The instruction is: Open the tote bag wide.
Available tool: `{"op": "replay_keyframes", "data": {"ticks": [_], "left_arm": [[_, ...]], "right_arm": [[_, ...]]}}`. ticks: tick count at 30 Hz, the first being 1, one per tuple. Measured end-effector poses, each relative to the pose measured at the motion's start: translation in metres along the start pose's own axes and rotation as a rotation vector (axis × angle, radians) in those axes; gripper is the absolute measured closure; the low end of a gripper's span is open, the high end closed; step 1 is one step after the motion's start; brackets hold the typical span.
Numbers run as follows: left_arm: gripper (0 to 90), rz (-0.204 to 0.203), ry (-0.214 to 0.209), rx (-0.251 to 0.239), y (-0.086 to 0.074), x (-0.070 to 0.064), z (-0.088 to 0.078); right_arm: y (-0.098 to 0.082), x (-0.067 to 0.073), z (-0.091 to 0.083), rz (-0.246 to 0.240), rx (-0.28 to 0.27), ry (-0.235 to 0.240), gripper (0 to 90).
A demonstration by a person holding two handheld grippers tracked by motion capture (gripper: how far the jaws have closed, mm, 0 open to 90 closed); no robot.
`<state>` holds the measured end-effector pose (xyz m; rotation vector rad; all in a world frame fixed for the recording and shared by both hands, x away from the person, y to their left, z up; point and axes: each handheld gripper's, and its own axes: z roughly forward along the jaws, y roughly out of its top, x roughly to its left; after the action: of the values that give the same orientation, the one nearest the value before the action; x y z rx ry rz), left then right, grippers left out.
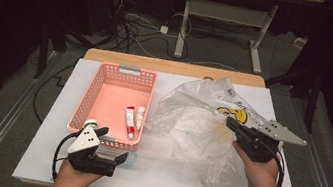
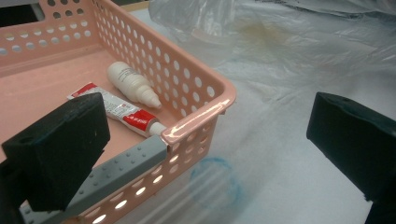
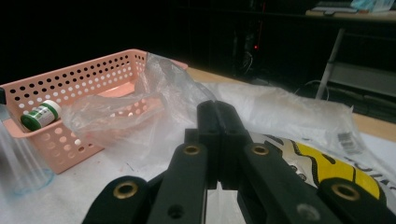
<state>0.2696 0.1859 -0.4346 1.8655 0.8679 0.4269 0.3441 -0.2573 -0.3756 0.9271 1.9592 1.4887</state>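
While the left hand-held gripper (image 1: 113, 147) rests with jaws spread wide at the seven o'clock edge of the tabletop (image 1: 39, 149), just beside the pink basket (image 1: 100, 83), the right hand-held gripper (image 1: 228, 124) at three o'clock is clenched on the clear plastic bag (image 1: 195, 123), lifting its crumpled film.

Black tools (image 1: 237, 127), grey triangular plates, black cables, brass rivets.
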Motion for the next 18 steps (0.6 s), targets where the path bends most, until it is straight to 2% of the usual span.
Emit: {"op": "replay_keyframes", "data": {"ticks": [1,7,18], "left_arm": [[0.0,0.0,0.0,0.001,0.0,0.0,0.0],[0.0,-0.003,0.004,-0.002,0.001,0.002,-0.001],[0.0,-0.034,0.039,-0.007,0.002,0.013,-0.009]], "right_arm": [[0.001,0.001,-0.001,-0.013,-0.002,-0.007,90.0],[-0.005,0.0,0.002,-0.008,0.013,0.001,90.0],[-0.007,-0.002,0.0,-0.002,0.012,0.015,90.0]]}}
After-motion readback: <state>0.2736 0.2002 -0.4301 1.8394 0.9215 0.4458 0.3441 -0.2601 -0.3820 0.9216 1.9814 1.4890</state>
